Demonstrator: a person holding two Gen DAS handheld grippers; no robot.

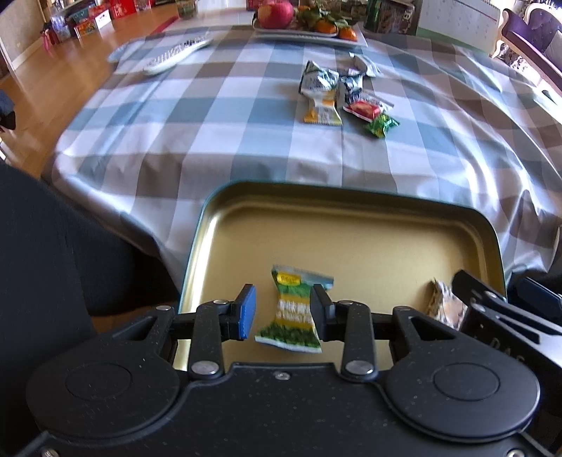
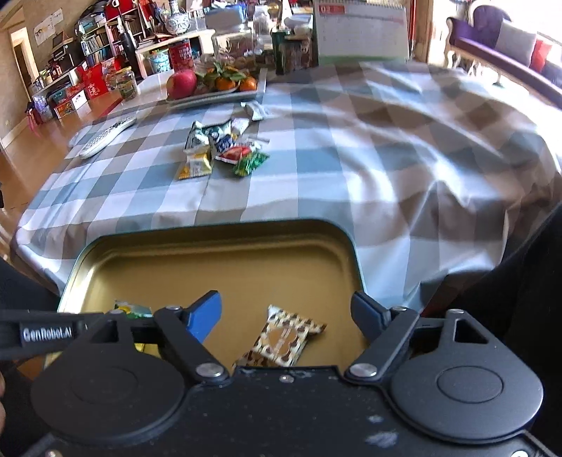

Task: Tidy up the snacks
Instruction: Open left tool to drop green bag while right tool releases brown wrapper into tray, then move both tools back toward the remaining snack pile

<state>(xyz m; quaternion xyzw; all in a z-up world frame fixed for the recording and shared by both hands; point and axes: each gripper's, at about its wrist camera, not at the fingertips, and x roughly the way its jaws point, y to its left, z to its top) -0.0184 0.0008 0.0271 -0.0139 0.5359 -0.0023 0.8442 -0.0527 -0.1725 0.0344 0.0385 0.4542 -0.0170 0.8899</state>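
A gold-lined tin tray (image 1: 351, 218) sits at the near table edge; it also shows in the right wrist view (image 2: 210, 246). My left gripper (image 1: 282, 309) is open above the tray, with a green and yellow snack packet (image 1: 293, 313) between its fingers, loose in the tray. My right gripper (image 2: 286, 316) is wide open over a brown patterned packet (image 2: 281, 337) lying in the tray; that packet also shows in the left wrist view (image 1: 444, 306). A pile of several snack packets (image 1: 337, 95) lies mid-table, also seen in the right wrist view (image 2: 221, 151).
A checked tablecloth (image 1: 210, 123) covers the table. A remote control (image 1: 175, 56) lies at the far left. A fruit plate (image 1: 309, 31) with an apple and oranges stands at the back, with jars and a calendar (image 2: 361, 31) behind it.
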